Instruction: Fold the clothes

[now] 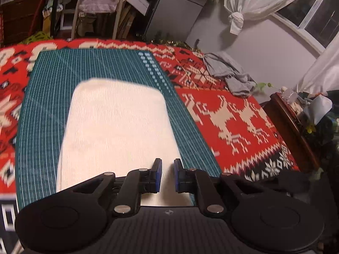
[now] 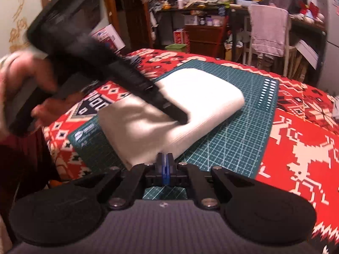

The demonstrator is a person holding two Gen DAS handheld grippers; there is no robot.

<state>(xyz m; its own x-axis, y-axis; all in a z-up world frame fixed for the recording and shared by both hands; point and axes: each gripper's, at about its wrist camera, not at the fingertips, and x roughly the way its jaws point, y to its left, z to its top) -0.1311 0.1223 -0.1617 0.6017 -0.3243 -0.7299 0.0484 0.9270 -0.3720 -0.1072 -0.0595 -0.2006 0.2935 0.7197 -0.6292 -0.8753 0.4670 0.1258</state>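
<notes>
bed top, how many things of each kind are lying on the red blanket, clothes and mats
White folded garment: 1
Grey crumpled garment: 1
Green cutting mat: 1
Total: 3

Cluttered home room: curtained window (image 1: 313, 19), fridge (image 1: 169, 6), towel-draped chair (image 2: 269, 29).

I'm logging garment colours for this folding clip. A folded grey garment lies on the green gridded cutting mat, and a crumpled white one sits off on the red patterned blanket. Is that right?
The colours are swapped. The folded garment on the green gridded cutting mat is white, and the crumpled one off on the red patterned blanket is grey. The left wrist view shows both.
</notes>
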